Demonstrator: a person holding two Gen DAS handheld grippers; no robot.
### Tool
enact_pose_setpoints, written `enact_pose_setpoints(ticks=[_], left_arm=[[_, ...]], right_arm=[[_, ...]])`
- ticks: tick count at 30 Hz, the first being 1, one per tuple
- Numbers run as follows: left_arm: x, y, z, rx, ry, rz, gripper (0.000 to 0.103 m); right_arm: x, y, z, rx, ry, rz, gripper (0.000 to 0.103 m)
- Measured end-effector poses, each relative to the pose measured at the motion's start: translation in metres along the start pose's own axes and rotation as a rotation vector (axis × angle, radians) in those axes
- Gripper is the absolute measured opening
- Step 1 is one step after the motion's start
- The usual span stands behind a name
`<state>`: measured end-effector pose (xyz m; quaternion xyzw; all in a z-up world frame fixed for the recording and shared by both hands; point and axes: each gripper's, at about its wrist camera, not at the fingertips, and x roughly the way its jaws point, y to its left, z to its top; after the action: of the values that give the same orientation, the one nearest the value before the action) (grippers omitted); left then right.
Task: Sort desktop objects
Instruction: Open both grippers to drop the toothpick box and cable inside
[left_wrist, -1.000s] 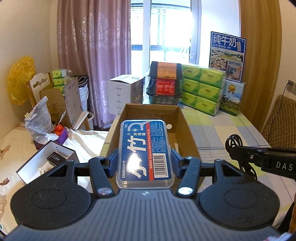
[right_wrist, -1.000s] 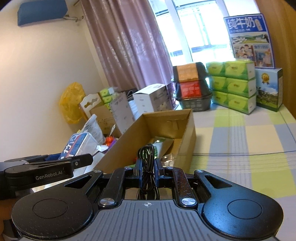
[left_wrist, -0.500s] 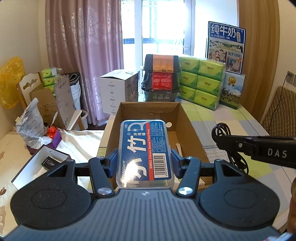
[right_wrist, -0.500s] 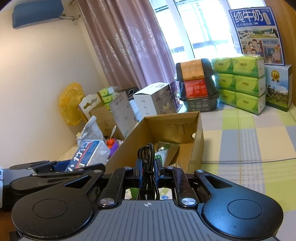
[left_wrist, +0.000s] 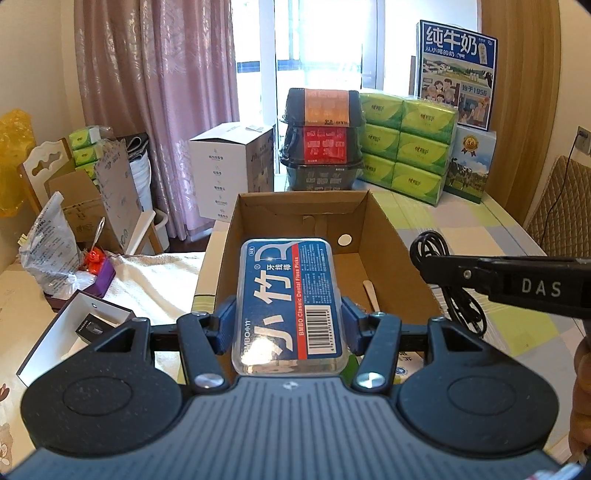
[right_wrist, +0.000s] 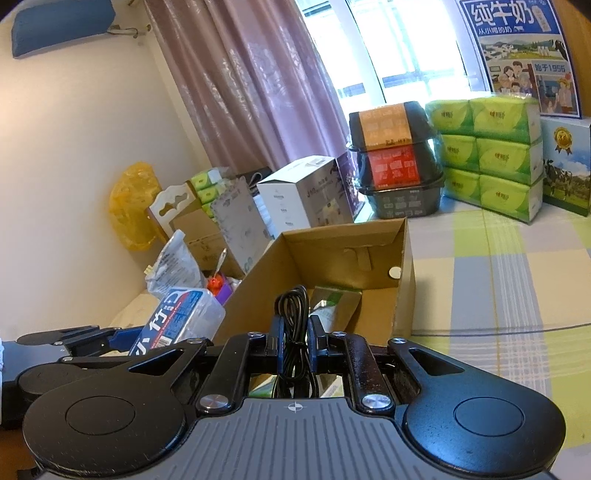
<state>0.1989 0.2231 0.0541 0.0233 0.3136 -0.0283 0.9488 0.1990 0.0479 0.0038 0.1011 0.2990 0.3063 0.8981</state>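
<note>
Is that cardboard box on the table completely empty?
No, the right wrist view shows a green-and-brown packet lying on the floor of the cardboard box.

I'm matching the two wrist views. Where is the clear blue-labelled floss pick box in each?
Left wrist: floss pick box centre, clamped by the left gripper.
Right wrist: lower left, beside the brown cardboard box.
Shared landmark: cardboard box.

Floss box reads "BMBO Classic Dental Floss Picks"; right gripper "DAS".
</note>
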Motion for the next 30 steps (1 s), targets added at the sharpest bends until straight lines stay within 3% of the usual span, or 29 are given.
enact_pose_setpoints(ticks=[8,11,13,25,30], left_arm=[[0.028,0.008,0.007,-0.02,0.022,-0.032,0.052],[0.036,0.011,0.006,-0.041,0.022,-0.033,0.062],[0.036,0.015,0.005,-0.061,0.016,-0.029,0.062],[0.017,0.029,-0.009,-0.125,-0.002,-0.003,0.067],[0.001,0.028,-0.015,-0.141,-0.016,0.014,0.079]], right_arm=[[0.024,-0.014,0.005,0.023,0.007,-0.008,0.009],[0.032,-0.02,0.005,0.04,0.014,-0.01,0.009],[0.036,-0.023,0.004,0.05,0.019,-0.009,0.009],[0.039,-0.034,0.005,0.099,0.001,0.002,0.01],[0.024,-0.038,0.001,0.119,0.009,-0.018,0.014]])
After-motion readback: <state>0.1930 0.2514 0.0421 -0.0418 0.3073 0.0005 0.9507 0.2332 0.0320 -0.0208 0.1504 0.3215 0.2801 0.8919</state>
